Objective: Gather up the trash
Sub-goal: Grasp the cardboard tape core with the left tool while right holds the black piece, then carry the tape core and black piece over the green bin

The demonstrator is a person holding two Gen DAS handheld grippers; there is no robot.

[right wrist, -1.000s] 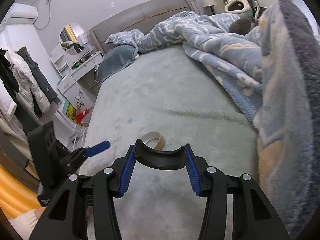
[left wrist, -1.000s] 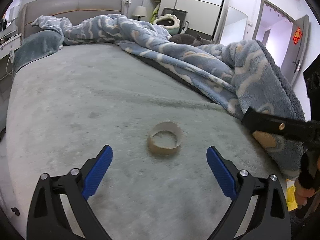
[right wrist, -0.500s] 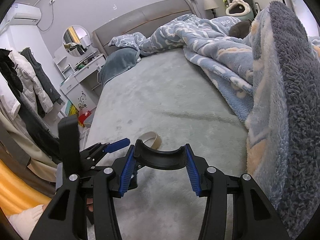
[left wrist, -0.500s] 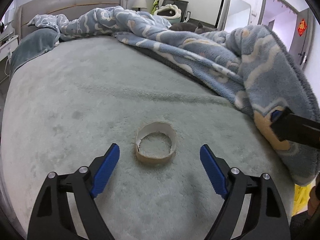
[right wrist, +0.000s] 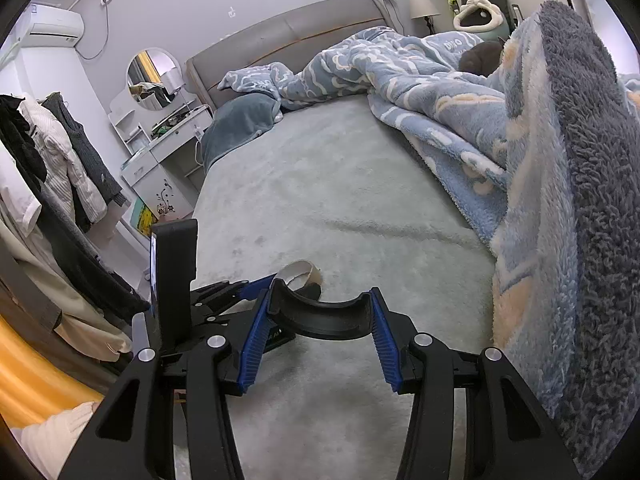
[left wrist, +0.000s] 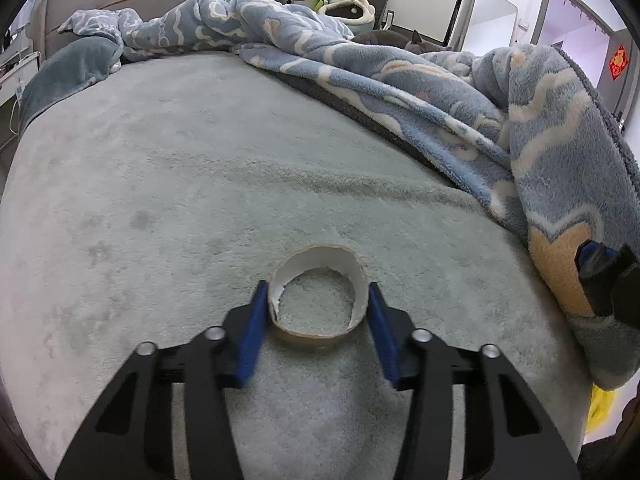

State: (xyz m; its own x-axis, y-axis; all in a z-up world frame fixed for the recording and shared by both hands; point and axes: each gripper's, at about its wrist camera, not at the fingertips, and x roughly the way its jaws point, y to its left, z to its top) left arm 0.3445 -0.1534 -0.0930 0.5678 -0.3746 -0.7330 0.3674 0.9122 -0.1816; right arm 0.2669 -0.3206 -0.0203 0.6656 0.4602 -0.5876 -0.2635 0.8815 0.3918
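Observation:
A torn brown cardboard ring [left wrist: 316, 332] lies on the grey-green bed sheet [left wrist: 160, 168]. My left gripper [left wrist: 317, 286] straddles it; its jaws are closing and the blue pads [left wrist: 256, 320] touch the ring's two sides. The right wrist view shows the same ring [right wrist: 306, 270] just behind my right gripper [right wrist: 320, 300], with the left gripper's fingers [right wrist: 252, 286] at it. The right gripper is shut on a black curved plastic piece [right wrist: 320, 318] spanning its pads. Its tip [left wrist: 600, 268] pokes in at the right edge of the left wrist view.
A thick blue fleece blanket [left wrist: 460, 100] is heaped along the bed's right side, with a dark cat [left wrist: 400, 38] lying on it. A grey-blue pillow [left wrist: 68, 68] sits at the headboard. A dressing table [right wrist: 160, 148] and hanging clothes [right wrist: 52, 168] stand left of the bed.
My left gripper came forward and down over the cardboard ring, and its jaws went from wide open to closed against the ring's sides. The right gripper kept still.

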